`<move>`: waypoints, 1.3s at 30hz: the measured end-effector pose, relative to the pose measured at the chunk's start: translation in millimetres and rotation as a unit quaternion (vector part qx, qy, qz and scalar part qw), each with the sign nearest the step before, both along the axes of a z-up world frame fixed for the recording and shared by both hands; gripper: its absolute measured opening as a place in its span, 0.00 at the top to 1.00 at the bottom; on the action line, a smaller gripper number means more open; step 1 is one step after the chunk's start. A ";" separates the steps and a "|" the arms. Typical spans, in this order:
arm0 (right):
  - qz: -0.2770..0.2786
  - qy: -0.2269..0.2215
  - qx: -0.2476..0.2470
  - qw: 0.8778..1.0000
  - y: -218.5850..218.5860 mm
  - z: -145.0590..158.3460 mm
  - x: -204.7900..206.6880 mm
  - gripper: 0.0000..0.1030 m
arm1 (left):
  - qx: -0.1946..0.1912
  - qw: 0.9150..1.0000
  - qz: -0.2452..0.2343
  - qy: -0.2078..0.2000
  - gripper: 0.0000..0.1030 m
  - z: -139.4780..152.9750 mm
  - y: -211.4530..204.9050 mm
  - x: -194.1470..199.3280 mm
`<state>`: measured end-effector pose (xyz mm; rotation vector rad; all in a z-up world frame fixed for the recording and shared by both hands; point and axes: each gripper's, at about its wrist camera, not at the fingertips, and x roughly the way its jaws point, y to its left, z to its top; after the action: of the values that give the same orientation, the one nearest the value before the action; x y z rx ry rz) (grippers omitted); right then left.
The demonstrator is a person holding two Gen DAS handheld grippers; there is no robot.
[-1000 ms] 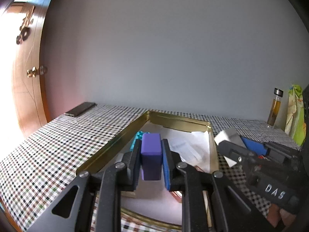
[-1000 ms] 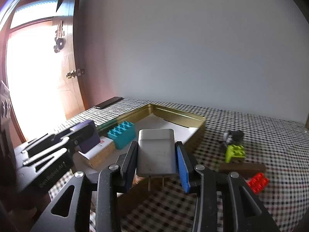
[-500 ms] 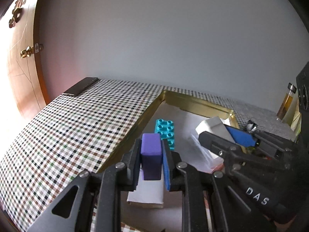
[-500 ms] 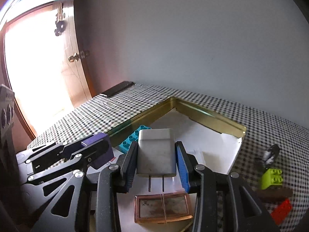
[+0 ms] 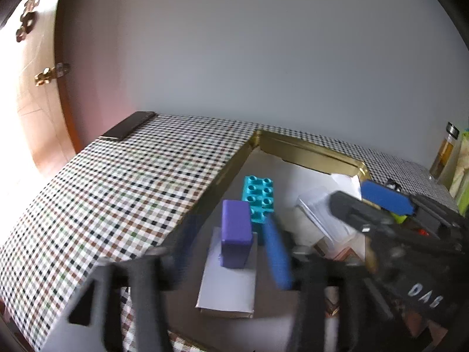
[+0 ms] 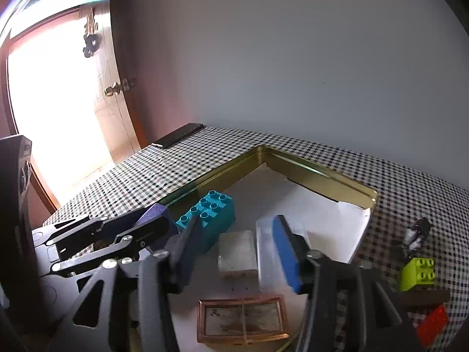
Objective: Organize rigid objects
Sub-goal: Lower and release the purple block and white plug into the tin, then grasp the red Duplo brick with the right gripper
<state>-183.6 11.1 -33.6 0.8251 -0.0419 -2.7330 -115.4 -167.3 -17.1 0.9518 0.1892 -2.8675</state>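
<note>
Both grippers' jaws have just been opening inside the gold tray [image 6: 316,173]: left gripper [image 5: 231,243] straddles the upright purple block [image 5: 236,233], right gripper [image 6: 240,252] the flat white charger [image 6: 236,252], both freed.

Your left gripper's [image 5: 231,234] fingers [image 5: 275,252] are smeared by motion blur. The framed tile [image 6: 242,322] is partly hidden behind your right gripper [image 6: 239,252].

Black hand-held gripper [image 5: 228,252] frames, blue finger pads [image 6: 285,252], silver screws, white "DAS" lettering.
</note>
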 end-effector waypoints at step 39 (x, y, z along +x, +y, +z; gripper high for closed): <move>-0.090 -0.139 0.042 0.985 174.1 -53.3 34.0 0.25 | -0.017 0.996 -0.081 0.017 0.01 4.5 128.6 22.0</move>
<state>-149.6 185.2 -87.0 1.2793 -0.0617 -2.7769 -93.4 -38.7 -12.6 0.9553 0.0674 -3.0238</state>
